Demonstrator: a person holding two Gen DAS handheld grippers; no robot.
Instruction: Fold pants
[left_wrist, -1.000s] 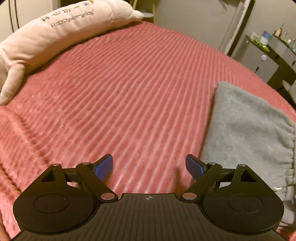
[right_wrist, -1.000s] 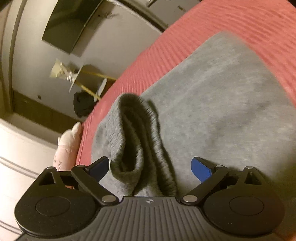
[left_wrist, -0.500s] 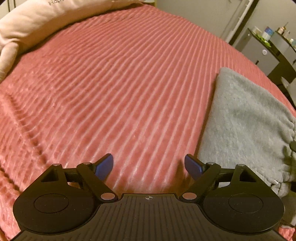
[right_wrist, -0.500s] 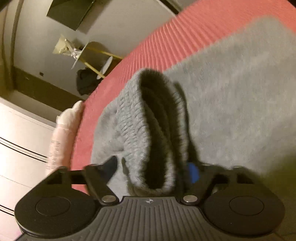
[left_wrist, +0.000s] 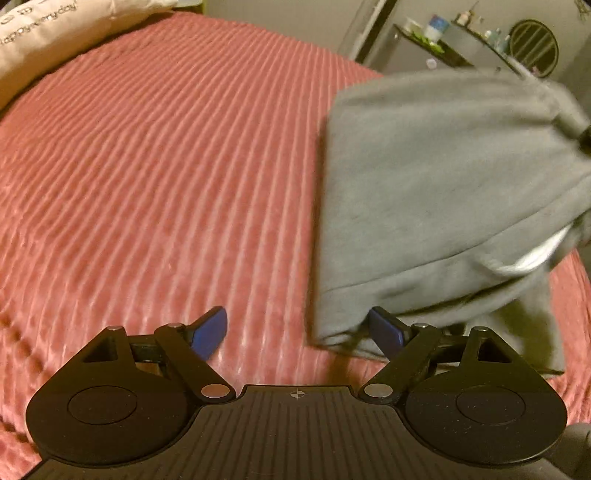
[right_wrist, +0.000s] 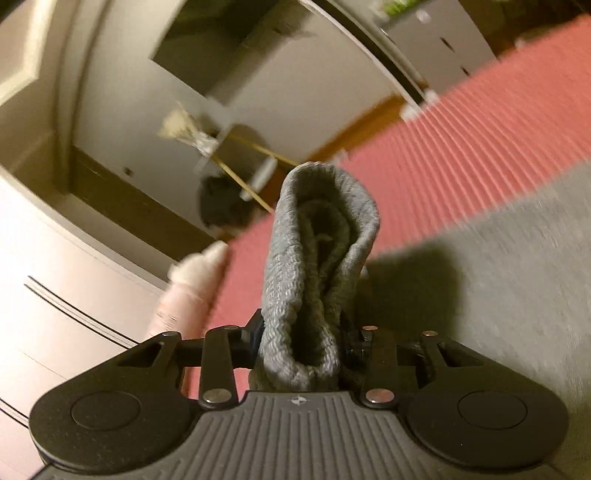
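Grey sweatpants (left_wrist: 436, 192) lie on the red ribbed bedspread (left_wrist: 166, 166), their right part raised off the bed. My left gripper (left_wrist: 299, 330) is open and empty, low over the bed, with its right finger at the pants' near left corner. My right gripper (right_wrist: 301, 338) is shut on the bunched ribbed waistband (right_wrist: 317, 266), which stands up between the fingers. The rest of the pants (right_wrist: 498, 277) hangs and spreads below to the right.
A long pink pillow (left_wrist: 55, 40) lies along the bed's far left edge; it also shows in the right wrist view (right_wrist: 192, 288). A grey cabinet with small items (left_wrist: 436, 48) stands past the bed. White drawers (right_wrist: 55, 314) are to the left.
My right gripper closed on the waistband and lifted it, pulling the pants up off the bed. My left gripper moved right toward the pants' edge and stayed open.
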